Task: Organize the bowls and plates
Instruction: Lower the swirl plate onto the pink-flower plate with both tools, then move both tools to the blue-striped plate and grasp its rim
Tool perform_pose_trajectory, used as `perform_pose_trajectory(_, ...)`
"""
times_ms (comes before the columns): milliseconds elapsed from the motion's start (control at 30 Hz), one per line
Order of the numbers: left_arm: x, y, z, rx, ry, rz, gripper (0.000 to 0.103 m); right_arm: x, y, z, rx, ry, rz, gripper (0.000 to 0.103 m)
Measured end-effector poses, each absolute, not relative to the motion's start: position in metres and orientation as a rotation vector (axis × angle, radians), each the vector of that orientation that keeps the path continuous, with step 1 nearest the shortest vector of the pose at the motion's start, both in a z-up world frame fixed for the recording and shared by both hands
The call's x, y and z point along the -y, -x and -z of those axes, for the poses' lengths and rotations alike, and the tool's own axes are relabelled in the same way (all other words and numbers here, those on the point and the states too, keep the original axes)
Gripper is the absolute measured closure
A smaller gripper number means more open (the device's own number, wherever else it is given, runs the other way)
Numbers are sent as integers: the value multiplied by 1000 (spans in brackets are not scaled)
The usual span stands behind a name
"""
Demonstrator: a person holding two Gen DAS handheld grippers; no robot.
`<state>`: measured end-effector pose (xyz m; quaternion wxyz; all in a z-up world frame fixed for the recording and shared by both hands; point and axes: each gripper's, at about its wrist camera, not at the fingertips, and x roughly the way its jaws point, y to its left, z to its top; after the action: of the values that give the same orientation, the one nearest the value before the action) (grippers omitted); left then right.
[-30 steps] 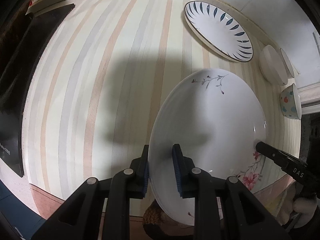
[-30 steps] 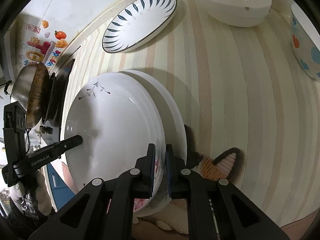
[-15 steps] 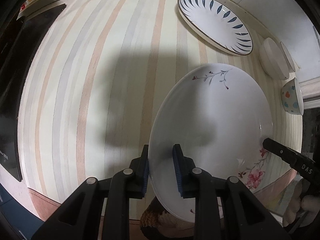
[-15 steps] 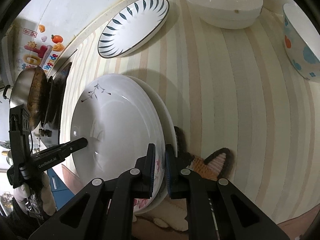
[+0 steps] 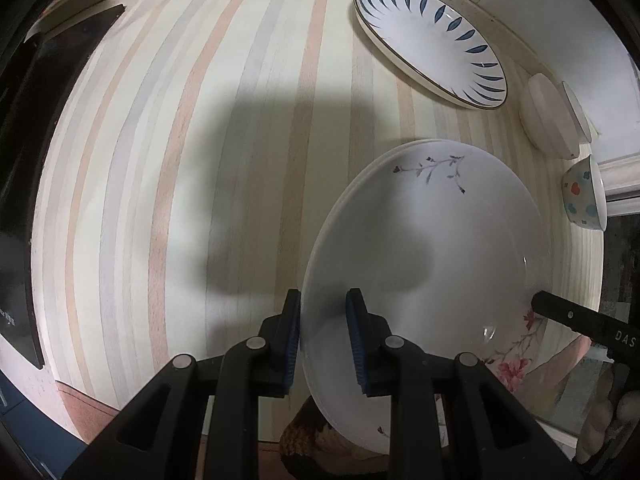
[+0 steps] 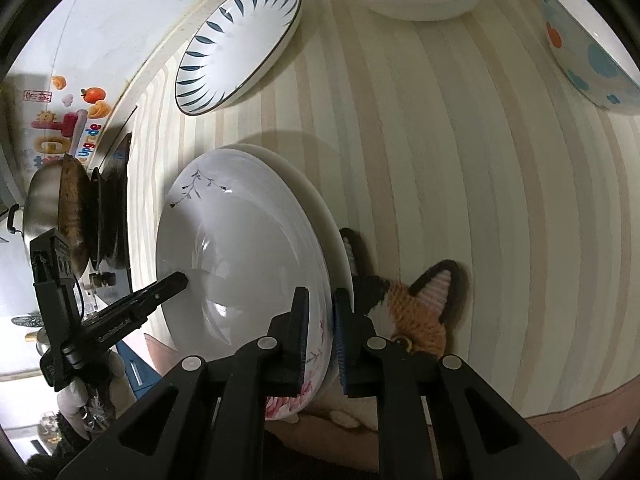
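A white floral plate [image 5: 432,248] is held by both grippers over a second white plate [image 6: 320,216] that lies under it on the striped mat. My left gripper [image 5: 324,332] is shut on the floral plate's near rim. My right gripper [image 6: 321,328] is shut on the opposite rim [image 6: 316,320], by the pink flowers. Each gripper's finger shows in the other's view, touching the plate's rim. A blue-leaf plate [image 5: 430,44] lies at the back; it also shows in the right wrist view [image 6: 236,44].
A white bowl [image 5: 550,116] and a spotted bowl [image 5: 586,196] stand at the right edge. A knitted fox coaster [image 6: 416,308] lies under the plates' edge. A black stove with a wok [image 6: 60,212] is at the left.
The floral plate has sunk lower toward the plate beneath, held by both grippers. The views have shifted slightly back.
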<state>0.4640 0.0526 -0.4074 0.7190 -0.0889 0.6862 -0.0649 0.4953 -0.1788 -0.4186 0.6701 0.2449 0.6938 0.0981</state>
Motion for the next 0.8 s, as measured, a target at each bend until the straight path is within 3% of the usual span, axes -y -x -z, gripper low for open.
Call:
perform_pose_trajectory(633, -48, -466, 407, -1538, 193, 135, 82, 187, -490, 402, -1607, -594, -133, 87)
perform_pose_trajectory(800, -69, -469, 394, -1542, 235, 107, 79, 197, -508, 380, -1524, -619, -119, 87)
